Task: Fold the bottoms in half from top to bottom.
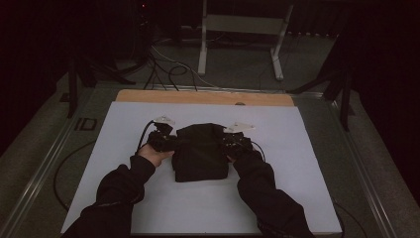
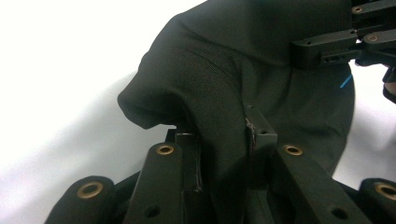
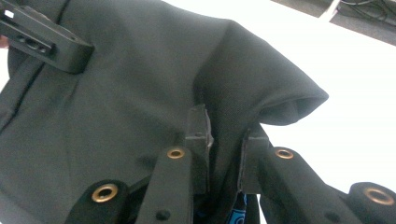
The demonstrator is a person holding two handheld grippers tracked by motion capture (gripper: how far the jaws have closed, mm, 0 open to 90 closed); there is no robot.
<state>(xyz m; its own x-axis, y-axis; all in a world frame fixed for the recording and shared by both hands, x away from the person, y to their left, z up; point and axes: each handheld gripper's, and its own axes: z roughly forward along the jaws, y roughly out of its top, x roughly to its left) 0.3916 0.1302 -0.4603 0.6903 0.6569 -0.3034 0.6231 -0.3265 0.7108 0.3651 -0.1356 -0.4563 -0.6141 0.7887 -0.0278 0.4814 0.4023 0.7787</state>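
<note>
A folded black garment (image 1: 200,151) lies in the middle of a white sheet (image 1: 277,134) on the table. My left gripper (image 1: 166,140) is at its left edge, shut on a fold of the black cloth (image 2: 224,93), which bunches up between the jaws. My right gripper (image 1: 233,143) is at the garment's right edge, shut on a fold of the same cloth (image 3: 140,93). In each gripper view the other gripper's black jaw shows across the cloth. A bit of blue print (image 3: 239,210) peeks out low between the right jaws.
A wooden table edge (image 1: 203,97) runs along the far side of the sheet. Cables (image 1: 168,69) and a metal stand (image 1: 242,29) are on the floor beyond. Dark sleeves (image 1: 124,191) come in from the bottom.
</note>
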